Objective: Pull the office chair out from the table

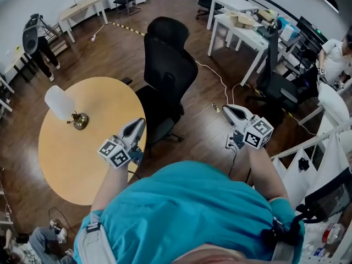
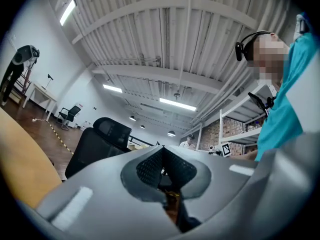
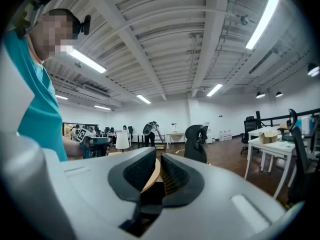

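Observation:
The black office chair (image 1: pixel 165 70) stands on the wood floor beside the round wooden table (image 1: pixel 82 158), its seat near the table's right edge and its high back turned away from me. My left gripper (image 1: pixel 140 123) hovers over that table edge, just left of the seat, shut and empty. In the left gripper view the left gripper (image 2: pixel 162 148) has its pads together, with the chair (image 2: pixel 100 144) beyond on the left. My right gripper (image 1: pixel 224 109) is in the air to the right of the chair, apart from it. The right gripper (image 3: pixel 158 156) shows a narrow gap between its pads, nothing in it.
A white-shaded lamp (image 1: pixel 60 104) stands on the table's left side. White desks (image 1: pixel 242 32) and another black chair (image 1: pixel 275 81) are at the back right. A cable (image 1: pixel 220 81) runs across the floor. White shelving (image 1: pixel 330 142) stands at my right.

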Demonstrator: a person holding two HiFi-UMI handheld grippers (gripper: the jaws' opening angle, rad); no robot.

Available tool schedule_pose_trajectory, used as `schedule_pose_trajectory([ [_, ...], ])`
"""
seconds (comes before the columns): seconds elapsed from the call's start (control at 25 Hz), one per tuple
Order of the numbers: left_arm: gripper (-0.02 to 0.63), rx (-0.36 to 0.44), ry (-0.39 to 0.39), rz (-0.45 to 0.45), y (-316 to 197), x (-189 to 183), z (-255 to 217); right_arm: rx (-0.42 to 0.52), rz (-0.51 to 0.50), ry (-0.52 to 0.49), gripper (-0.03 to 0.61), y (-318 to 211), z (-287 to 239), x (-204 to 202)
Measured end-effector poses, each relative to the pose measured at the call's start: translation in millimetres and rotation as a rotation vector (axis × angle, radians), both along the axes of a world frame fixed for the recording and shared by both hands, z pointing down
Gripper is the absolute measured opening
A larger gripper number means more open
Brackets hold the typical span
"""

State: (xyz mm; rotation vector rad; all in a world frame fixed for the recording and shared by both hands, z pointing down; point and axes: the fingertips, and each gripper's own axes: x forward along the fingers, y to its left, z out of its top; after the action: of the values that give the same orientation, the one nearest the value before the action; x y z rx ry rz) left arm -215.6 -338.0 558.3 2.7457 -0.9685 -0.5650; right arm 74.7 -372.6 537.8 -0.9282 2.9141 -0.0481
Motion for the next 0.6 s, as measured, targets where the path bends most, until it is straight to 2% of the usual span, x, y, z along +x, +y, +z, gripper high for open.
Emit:
schedule_pose_trajectory([
  [0.16, 0.021, 0.001, -0.032, 0.037, -33, -27, 2, 0.007, 0.041, -0.006, 0.039, -38, -21, -27],
  [0.28, 0.020, -0.012, -0.040, 0.060, -78, -40, 14, -0.003, 0.063, -0.029, 0.051, -83, -21, -43],
  [0.44, 0.020, -0.052, -0.051, 0.047, -135, -18, 28, -0.030, 0.049, -0.045, 0.071, -146, -3, -32],
  [0.6, 0.020, -0.031, -0.089, -0.004, -183, 10, 38, -0.057, -0.002, -0.084, 0.100, -210, 17, -13],
])
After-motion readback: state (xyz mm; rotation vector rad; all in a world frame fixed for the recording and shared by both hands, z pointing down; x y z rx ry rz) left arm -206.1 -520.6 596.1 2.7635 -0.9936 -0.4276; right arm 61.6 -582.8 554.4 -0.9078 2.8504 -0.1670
